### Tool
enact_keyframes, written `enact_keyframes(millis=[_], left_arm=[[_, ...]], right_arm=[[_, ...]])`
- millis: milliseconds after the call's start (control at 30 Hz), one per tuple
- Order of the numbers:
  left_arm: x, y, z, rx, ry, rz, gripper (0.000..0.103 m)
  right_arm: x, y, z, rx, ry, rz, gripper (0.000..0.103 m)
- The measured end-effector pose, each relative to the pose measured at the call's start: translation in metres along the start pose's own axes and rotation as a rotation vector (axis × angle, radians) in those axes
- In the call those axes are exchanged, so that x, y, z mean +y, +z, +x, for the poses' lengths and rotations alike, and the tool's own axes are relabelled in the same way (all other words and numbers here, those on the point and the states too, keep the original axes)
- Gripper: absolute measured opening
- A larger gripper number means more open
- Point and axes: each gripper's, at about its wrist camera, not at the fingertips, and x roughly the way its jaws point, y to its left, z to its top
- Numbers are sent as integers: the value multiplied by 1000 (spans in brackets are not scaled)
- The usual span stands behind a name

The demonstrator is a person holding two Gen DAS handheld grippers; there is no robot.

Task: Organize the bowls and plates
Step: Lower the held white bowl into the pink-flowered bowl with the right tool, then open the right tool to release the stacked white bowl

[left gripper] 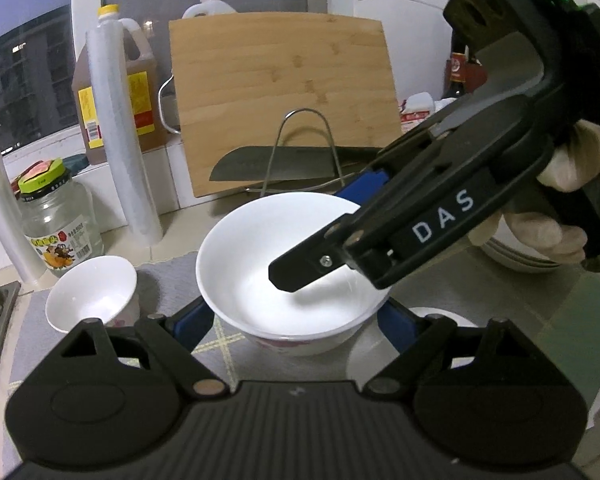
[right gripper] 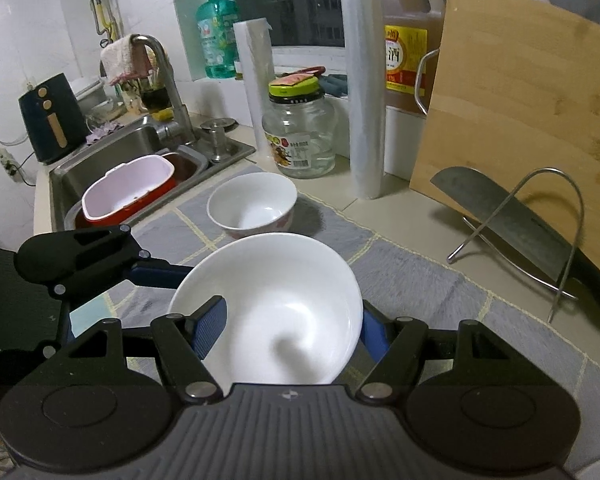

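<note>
A large white bowl (left gripper: pixel 256 248) hangs above the grey mat (left gripper: pixel 172 276), held by both grippers. My left gripper (left gripper: pixel 294 316) is shut on it, with a blue pad against each side of its outer wall. My right gripper (left gripper: pixel 332 228) comes in from the upper right in a gloved hand and is shut on the bowl's far rim, one finger inside and one outside. The right wrist view shows the same bowl (right gripper: pixel 276 280) in my right gripper (right gripper: pixel 292 332). A smaller white bowl (right gripper: pixel 252 204) stands on the mat beyond it. Below the large bowl lies a small white plate (left gripper: pixel 428 348).
A bamboo cutting board (left gripper: pixel 280 92) leans on the wall behind a wire rack (left gripper: pixel 304 152) holding a cleaver (right gripper: pixel 512 216). A glass jar (right gripper: pixel 298 136), wrap rolls (right gripper: pixel 362 80) and oil jugs stand at the back. The sink (right gripper: pixel 112 168) is on the left. Stacked plates (left gripper: pixel 516 258) sit right.
</note>
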Motion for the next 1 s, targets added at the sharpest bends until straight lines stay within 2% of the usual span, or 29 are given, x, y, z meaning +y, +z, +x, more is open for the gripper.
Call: enact_keyframes(millis=[367, 600, 1000], left_arm=[[-30, -8, -17, 5, -18, 25, 88], [-48, -14, -24, 11, -51, 18, 88], [-70, -24, -23, 58, -69, 52, 88]], right_arm=[[17, -28, -27, -9, -52, -34, 75], [19, -50, -44, -3, -65, -2, 76], [18, -79, -47, 29, -80, 46, 76]])
